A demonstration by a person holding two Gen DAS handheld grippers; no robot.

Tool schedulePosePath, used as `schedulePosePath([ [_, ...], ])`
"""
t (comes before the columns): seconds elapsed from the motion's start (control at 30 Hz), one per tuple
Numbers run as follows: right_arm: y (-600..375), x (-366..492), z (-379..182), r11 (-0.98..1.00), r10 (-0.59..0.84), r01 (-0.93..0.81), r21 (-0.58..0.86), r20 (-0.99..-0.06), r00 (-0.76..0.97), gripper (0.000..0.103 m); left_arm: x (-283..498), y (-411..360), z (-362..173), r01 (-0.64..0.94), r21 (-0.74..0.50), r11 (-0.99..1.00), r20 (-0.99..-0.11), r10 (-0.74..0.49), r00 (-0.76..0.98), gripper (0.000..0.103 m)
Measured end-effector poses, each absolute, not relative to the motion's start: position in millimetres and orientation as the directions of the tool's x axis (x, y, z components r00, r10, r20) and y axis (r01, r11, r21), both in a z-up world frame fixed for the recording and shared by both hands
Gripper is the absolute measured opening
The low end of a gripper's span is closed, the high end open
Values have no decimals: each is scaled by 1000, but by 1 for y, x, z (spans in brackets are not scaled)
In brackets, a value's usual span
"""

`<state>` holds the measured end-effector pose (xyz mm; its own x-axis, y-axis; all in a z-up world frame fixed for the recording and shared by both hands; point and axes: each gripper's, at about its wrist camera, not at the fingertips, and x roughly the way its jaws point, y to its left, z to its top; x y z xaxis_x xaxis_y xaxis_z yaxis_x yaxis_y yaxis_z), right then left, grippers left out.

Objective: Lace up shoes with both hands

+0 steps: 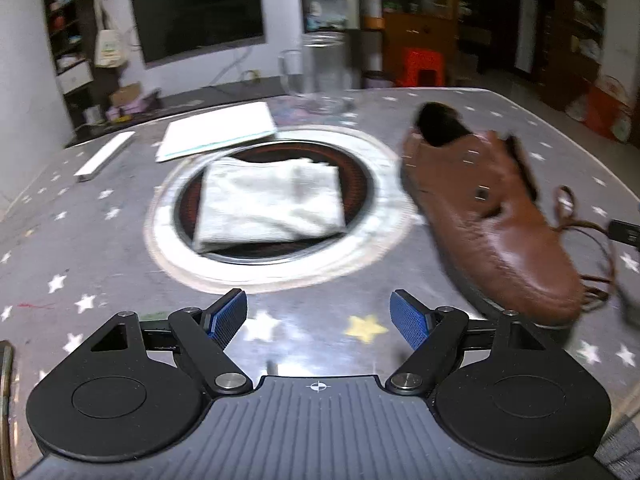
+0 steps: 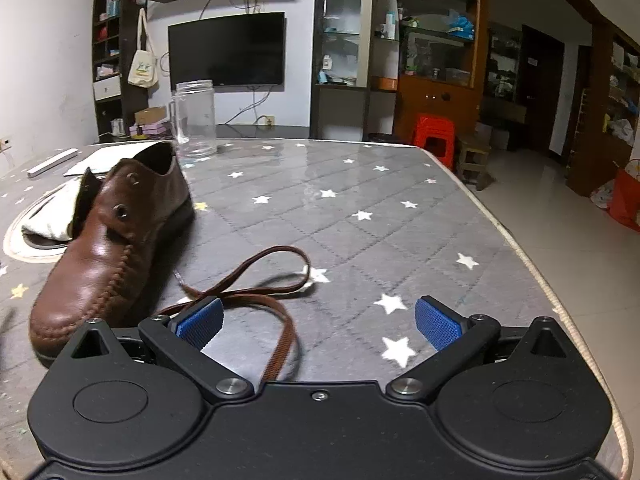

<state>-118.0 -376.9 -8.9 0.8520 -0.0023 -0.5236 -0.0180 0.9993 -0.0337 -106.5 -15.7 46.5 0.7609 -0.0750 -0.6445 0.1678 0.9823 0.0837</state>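
Brown leather lace-up shoe point(image 2: 112, 240) sits frame left, its limp flat brown lace point(image 2: 256, 292) loose on starred tabletop point(image 2: 360, 240) w/ both grippers point(image 1: 318, 318) point(image 2: 318, 322) wide open, empty; lace likely floppy, best pinched nr tip.

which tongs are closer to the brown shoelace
Right. The right tongs hang open directly over the shoelace, which passes under them; the left tongs sit across the shoe from it.

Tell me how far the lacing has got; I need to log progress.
Barely begun. Done: nothing visible; the brown shoe's eyelets look empty. In hand: nothing; left gripper and right gripper are both open, the right hovering by the loose brown lace on the table. Left: all the threading.
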Motion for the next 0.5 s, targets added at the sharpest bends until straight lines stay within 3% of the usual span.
schedulePosePath([
  [0.5, -412, -78, -22, 998, -66, 60, -28, -525, 848, 103, -61, 35, 37, 22, 99, 995, -602, 42, 797, 80],
])
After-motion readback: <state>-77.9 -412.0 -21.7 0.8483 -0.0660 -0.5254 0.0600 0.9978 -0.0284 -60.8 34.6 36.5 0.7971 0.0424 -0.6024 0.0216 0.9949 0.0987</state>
